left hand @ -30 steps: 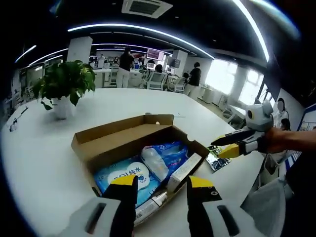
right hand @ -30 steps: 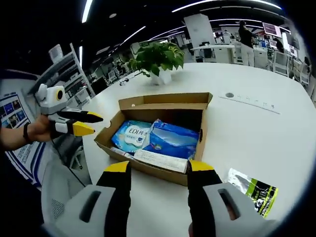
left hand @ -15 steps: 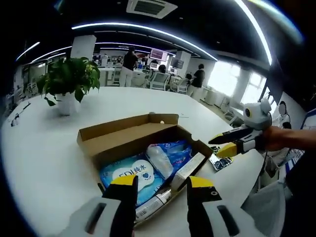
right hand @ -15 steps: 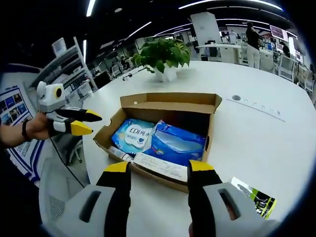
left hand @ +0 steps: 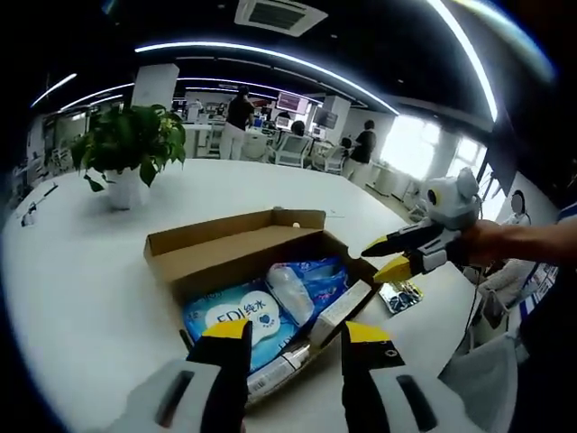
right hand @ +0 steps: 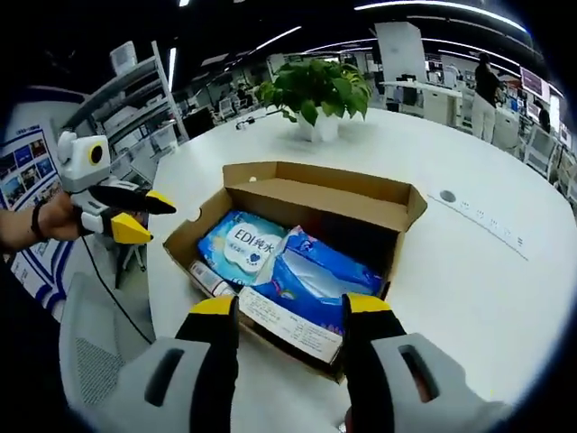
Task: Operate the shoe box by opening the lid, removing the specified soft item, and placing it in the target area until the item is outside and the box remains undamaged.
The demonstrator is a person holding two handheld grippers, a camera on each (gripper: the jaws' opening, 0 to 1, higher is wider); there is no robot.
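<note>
The cardboard shoe box (left hand: 194,263) (right hand: 401,216) lies open on the white table, its lid folded back. Inside lie a light blue wet-wipe pack (left hand: 236,320) (right hand: 243,248), a darker blue soft tissue pack (left hand: 306,281) (right hand: 325,275) and a long white carton (left hand: 338,307) (right hand: 288,325) along one wall. My left gripper (left hand: 293,332) is open, just short of the box's near edge. My right gripper (right hand: 290,305) is open above the carton side of the box. Each gripper also shows in the other's view, the right gripper (left hand: 389,257) and the left gripper (right hand: 135,216), both open and empty.
A potted green plant (left hand: 126,149) (right hand: 315,90) stands on the table beyond the box. A small printed foil packet (left hand: 399,296) lies on the table beside the box. People and desks fill the office background. Shelves (right hand: 135,117) stand off the table's edge.
My right gripper has moved closer over the box, so the box looks larger in its view. The left gripper has barely moved.
</note>
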